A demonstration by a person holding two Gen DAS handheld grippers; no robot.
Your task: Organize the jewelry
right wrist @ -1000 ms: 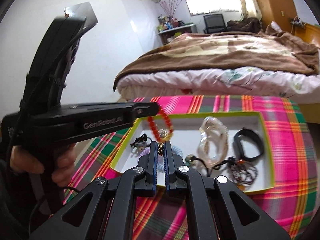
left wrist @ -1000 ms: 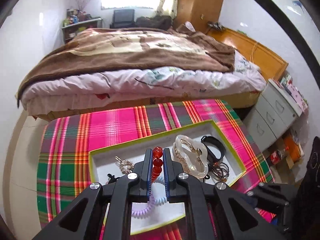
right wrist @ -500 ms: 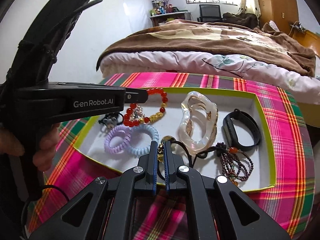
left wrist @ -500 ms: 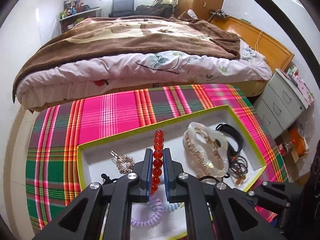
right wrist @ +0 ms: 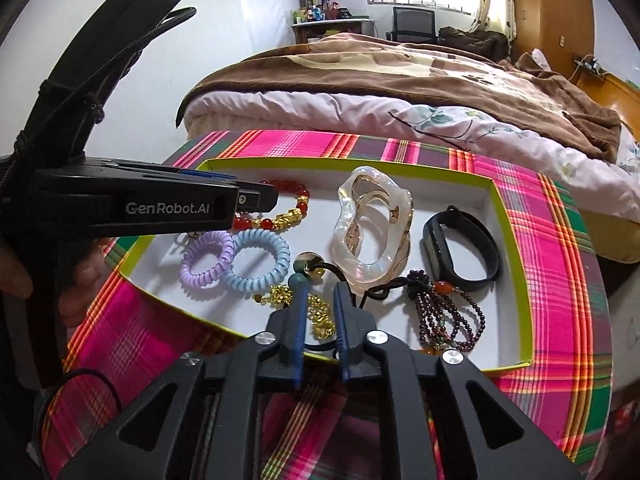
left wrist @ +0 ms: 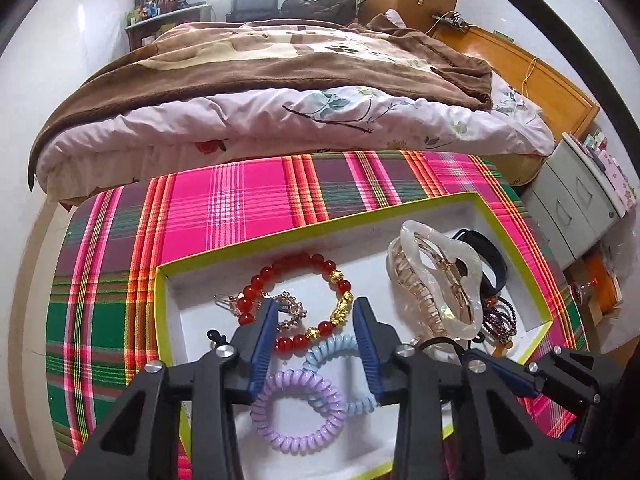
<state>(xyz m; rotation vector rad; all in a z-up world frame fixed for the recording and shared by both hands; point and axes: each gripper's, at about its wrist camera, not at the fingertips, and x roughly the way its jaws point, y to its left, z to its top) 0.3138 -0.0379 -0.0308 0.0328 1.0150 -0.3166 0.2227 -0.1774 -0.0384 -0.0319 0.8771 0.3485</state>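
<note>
Both jaws parted in the last half second, both drops done. Largest first: the green-rimmed tray (left wrist: 505,211) sits on the plaid cloth (left wrist: 224,208) and now holds everything. My left gripper (left wrist: 316,316) was clamped on the red bead bracelet (left wrist: 298,302) a moment ago; it now stands wide, and the bracelet lies flat on the tray floor, partly over the small gold hair clip (left wrist: 290,309), just beyond the purple coil tie (left wrist: 298,412) and blue coil tie (left wrist: 340,364). My right gripper (right wrist: 319,300) was pinched shut on the gold chain (right wrist: 318,314); now narrowly parted, holding nothing, with the chain heaped on the tray floor at the near wall between the fingers. Clear claw clip (right wrist: 372,236), black band (right wrist: 460,248) and dark bead strand (right wrist: 444,316) unmoved. My read: both placements complete, next is backing both grippers out without snagging the chain.
</note>
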